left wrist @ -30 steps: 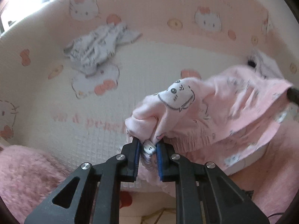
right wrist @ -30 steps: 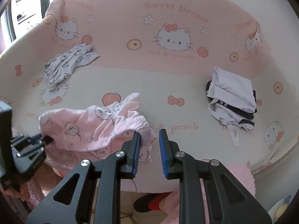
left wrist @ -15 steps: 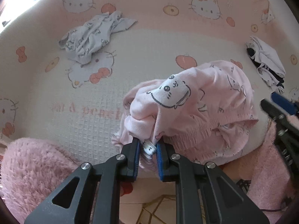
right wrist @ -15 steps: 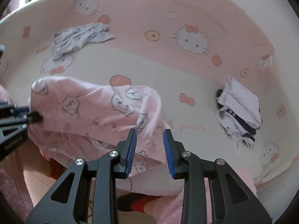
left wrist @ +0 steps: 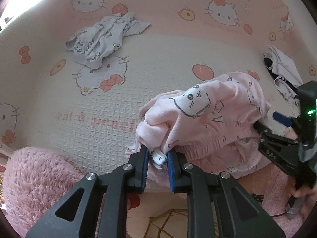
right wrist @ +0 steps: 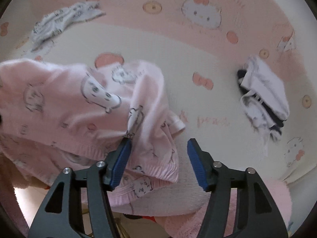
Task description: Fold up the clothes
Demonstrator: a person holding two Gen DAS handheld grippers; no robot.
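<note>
Pink cat-print pyjama bottoms sag in a bunch over the near edge of the bed cover, which carries the whole scene and serves as the folding surface; judging by the ribbed waistband running along their lower side, they are being held up by that band so the legs can hang and be straightened. One cover, patterned with cartoon cats, apples and bows, spreads under three garments or bundles in all: the pink pair nearest, one crumpled pale blue printed garment well beyond it toward the far left, and one white and dark pile well off to its right, seemingly set aside. Two grippers work the pink pair. Left gripper pinches a bunched corner between its blue pads, jaws easing slightly apart yet pressing on cloth. Right gripper has its jaws spreading wide, fabric lying loosely between them and against the left pad, unpinched, probably reaching for a fresh hold on the waistband.
</note>
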